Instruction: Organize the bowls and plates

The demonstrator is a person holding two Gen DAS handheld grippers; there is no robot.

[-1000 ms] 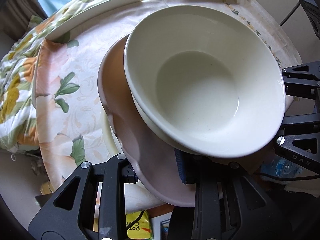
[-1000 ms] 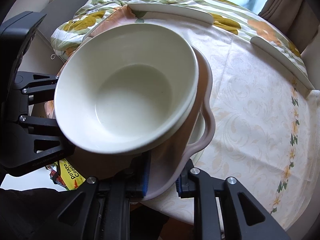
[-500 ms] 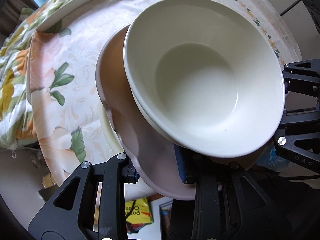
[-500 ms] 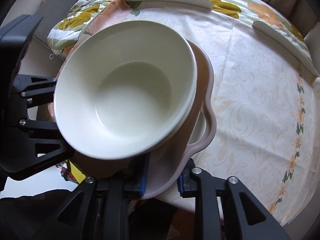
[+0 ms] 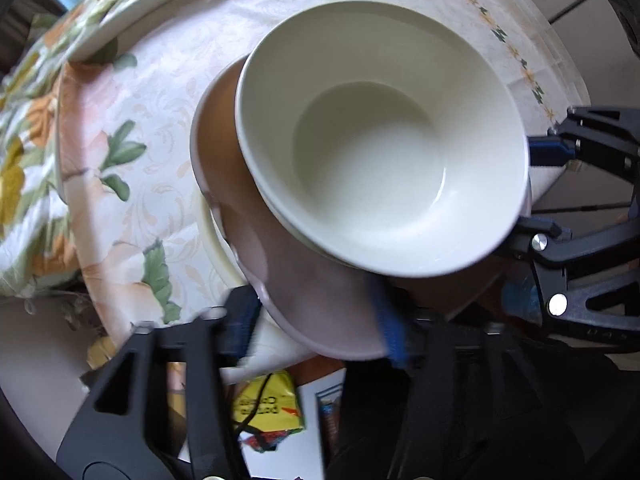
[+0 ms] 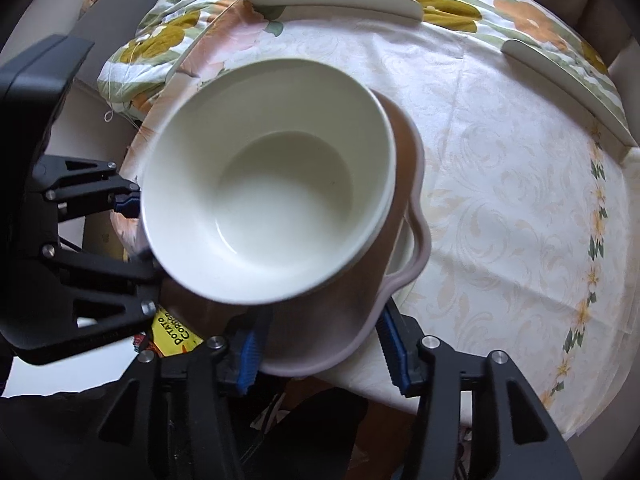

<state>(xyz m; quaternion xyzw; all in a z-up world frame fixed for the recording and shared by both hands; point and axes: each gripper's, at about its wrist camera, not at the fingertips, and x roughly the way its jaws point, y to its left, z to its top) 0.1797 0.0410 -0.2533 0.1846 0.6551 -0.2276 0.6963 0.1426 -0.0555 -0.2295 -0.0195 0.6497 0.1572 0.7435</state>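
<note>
I find the stack set down at the near edge of the round table [image 6: 500,168], which is covered with a pale floral tablecloth. A deep cream ceramic bowl [image 5: 380,152] sits nested in a second cream bowl, on a mauve scalloped plate [image 5: 320,300], with a cream plate edge showing beneath that.

My left gripper [image 5: 316,332] has just been opening; its blue-padded fingers [image 5: 390,332] stand apart on either side of the mauve plate's rim, pads clear of it. My right gripper [image 6: 324,344] has likewise just been opening, jaws straddling the opposite rim without pressing.

Judgement: stacking and placement appear complete. Remaining: withdraw both grippers. Flat cream pieces [image 6: 332,0] lie at the far table edge; whether they need gathering, I cannot tell.
</note>
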